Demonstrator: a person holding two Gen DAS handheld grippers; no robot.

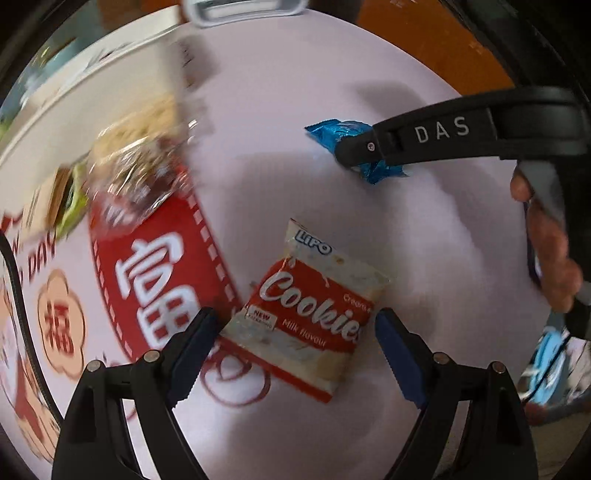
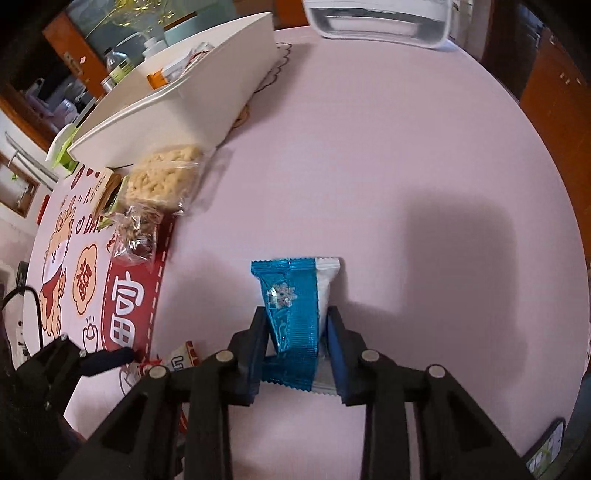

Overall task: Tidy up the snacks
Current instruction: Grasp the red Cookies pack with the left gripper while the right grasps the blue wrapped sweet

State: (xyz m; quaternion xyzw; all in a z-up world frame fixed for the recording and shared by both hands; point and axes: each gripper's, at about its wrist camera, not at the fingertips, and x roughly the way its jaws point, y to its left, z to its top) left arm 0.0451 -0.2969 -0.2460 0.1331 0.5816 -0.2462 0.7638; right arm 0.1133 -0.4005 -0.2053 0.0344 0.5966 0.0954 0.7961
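A red and white Lipo Cookies packet [image 1: 308, 312] lies on the pink tablecloth [image 1: 424, 240]. My left gripper [image 1: 295, 328] is open, one finger on each side of the packet's near end. My right gripper [image 2: 297, 328] is shut on a blue and white snack packet [image 2: 295, 306], held just above the cloth. The same blue packet [image 1: 343, 134] shows in the left wrist view, pinched by the right gripper's fingers [image 1: 360, 147]. A corner of the cookies packet [image 2: 184, 356] shows in the right wrist view.
A white box [image 2: 177, 107] holding some snacks stands at the far left. Beside it lie a clear-wrapped puffed rice cake [image 2: 164, 177] and a clear-wrapped dark snack [image 2: 135, 236]. A clear plastic container [image 2: 380, 18] stands at the far edge. A phone [image 2: 546, 448] lies near right.
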